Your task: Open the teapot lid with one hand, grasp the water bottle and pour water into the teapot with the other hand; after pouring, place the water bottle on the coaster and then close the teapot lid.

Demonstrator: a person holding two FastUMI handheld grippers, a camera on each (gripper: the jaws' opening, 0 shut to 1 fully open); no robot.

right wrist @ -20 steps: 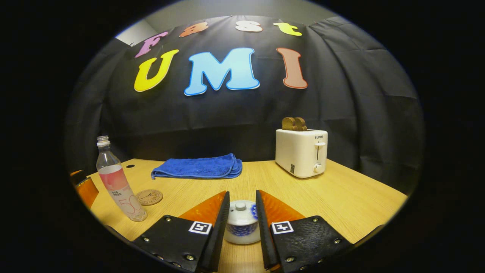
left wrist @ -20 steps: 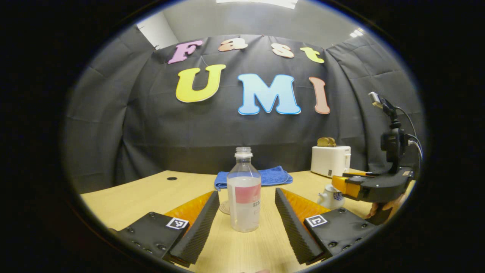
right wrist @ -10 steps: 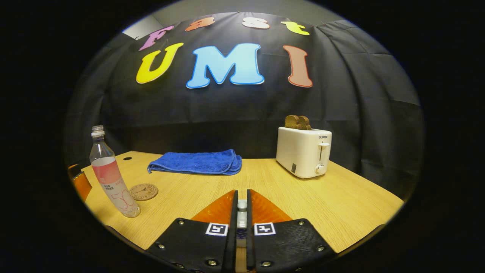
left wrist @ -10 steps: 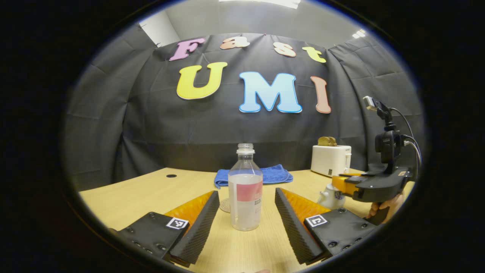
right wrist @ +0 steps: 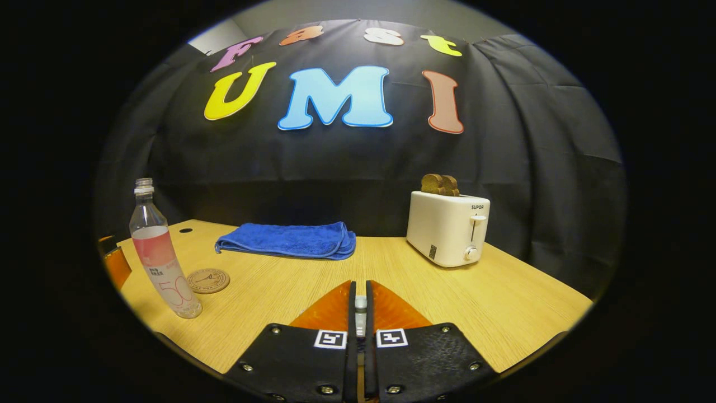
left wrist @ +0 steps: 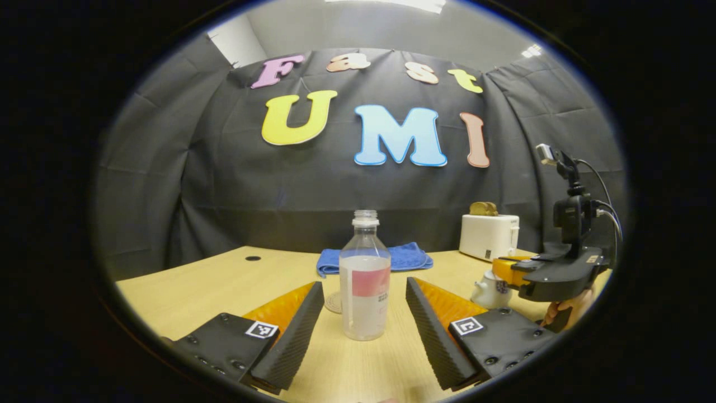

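A: Right gripper (right wrist: pixel 361 305) jaws?
B: Pinched on the teapot lid (right wrist: pixel 361 303).
A: Left gripper (left wrist: pixel 363 313)?
B: Wide; water bottle (left wrist: pixel 364 294) stood between them, untouched, coaster (left wrist: pixel 334 302) just behind. Blue towel (left wrist: pixel 411 258) and toaster (left wrist: pixel 488 237) sat farther back on the wooden table (left wrist: pixel 196 285).

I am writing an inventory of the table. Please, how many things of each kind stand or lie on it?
Water bottle: 1
Teapot: 1
Coaster: 1
Blue towel: 1
Toaster: 1
Total: 5
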